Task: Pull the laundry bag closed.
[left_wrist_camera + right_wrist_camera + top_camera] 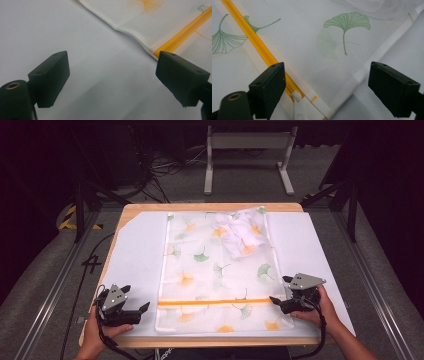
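White sheet (135, 250) covers wooden table (210, 207); mesh bag (215, 270) flat; both hand-held grippers (123, 308) (285, 299) released.

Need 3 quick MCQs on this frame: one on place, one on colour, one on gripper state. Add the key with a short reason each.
1. Where does the crumpled white cloth bundle lie on the white mesh laundry bag printed with ginkgo leaves?
A. far right part
B. near left corner
C. off the bag, on the table

2. What colour is the bag's zipper?
A. green
B. orange
C. black

3. How do the jaws of the right gripper stand?
A. shut on the zipper
B. shut on the bundle
C. open

Key: 1 A, the high view shows the bundle at the bag's far right end. 2 B, an orange line crosses the bag near the person. 3 C, the right gripper view shows both jaws wide apart over the white zipper pull; the left gripper is open too.
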